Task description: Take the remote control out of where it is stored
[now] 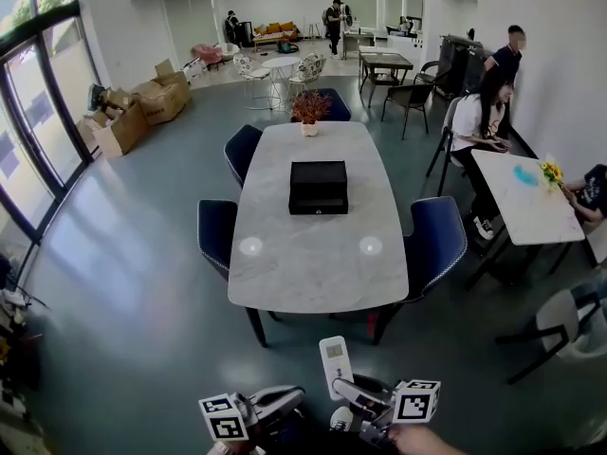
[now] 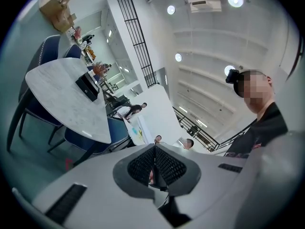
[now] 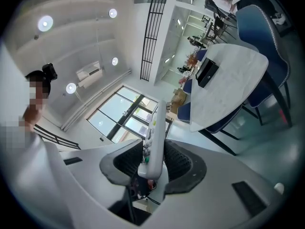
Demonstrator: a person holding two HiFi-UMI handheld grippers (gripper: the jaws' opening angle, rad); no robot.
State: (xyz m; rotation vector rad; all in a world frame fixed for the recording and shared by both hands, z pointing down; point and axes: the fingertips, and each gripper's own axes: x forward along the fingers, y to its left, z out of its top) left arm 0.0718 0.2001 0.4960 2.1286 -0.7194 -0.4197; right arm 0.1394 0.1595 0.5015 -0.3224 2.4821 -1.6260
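I'm grasping the white remote control [image 3: 155, 137] in my right gripper [image 3: 152, 162], with the jaws clenched on its lower end and the rest sticking out beyond them. My left gripper [image 2: 155, 165] is sitting clenched on nothing. The black box [image 1: 318, 187] is resting on the middle of the counter [image 1: 313, 263], well apart from both grippers.

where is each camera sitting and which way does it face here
Head view: head-mounted, looking steeply down at the table and black box; left gripper and right gripper show at the bottom edge.
Left gripper view: rides that gripper, looks along its shut, empty jaws, tilted; the holder's torso shows at right.
Right gripper view: rides that gripper, looks along jaws clamping the remote control.
All three share the table and box.
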